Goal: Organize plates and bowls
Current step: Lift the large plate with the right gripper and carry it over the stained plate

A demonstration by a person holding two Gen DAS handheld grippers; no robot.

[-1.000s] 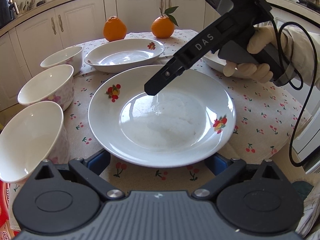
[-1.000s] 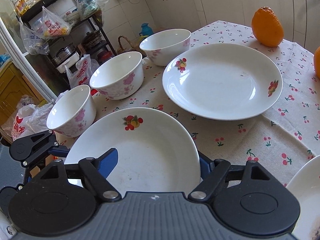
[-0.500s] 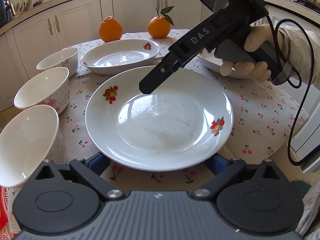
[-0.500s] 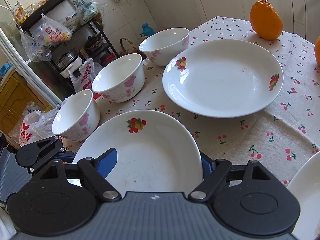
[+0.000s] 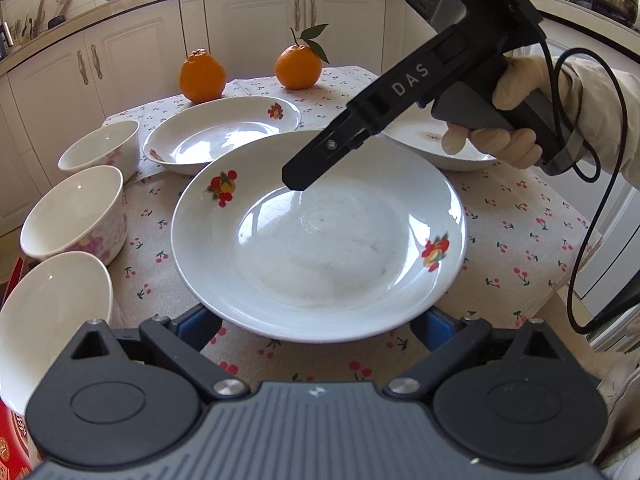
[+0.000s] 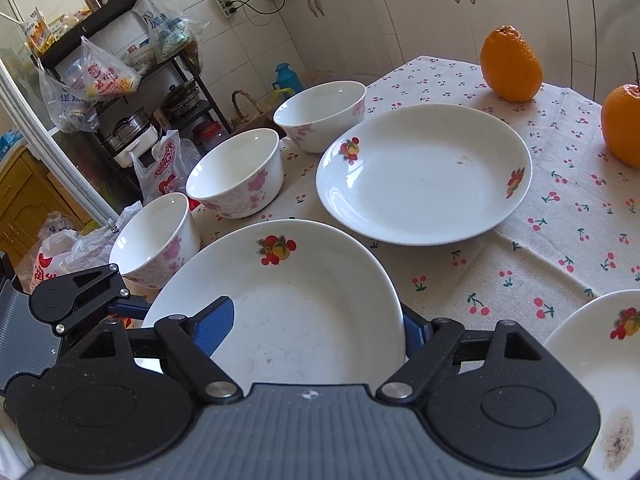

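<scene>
A white plate with fruit prints [image 5: 320,240] is lifted above the cherry tablecloth, and both grippers have a hand in it. My left gripper [image 5: 316,326] stands open, its blue fingers [image 5: 198,326] under the plate's near rim. My right gripper [image 6: 316,320] is also open, one blue finger [image 6: 214,320] over the plate [image 6: 288,300] and the other below its rim; its body [image 5: 384,112] hangs over the plate's far side. A second fruit plate [image 6: 424,176] lies behind, a third [image 6: 600,360] at right. Three pink-flowered bowls [image 6: 236,172] line the table's left edge.
Two oranges [image 5: 202,76] [image 5: 298,66] stand at the far end of the table. White cabinets [image 5: 240,32] run behind. A shelf rack with plastic bags [image 6: 112,64] stands off the table's left side. The right gripper's cable [image 5: 576,240] hangs off the right edge.
The fruit plate has risen off the tablecloth with both grippers around it, tilting slightly. The bowls and the other plates have not moved.
</scene>
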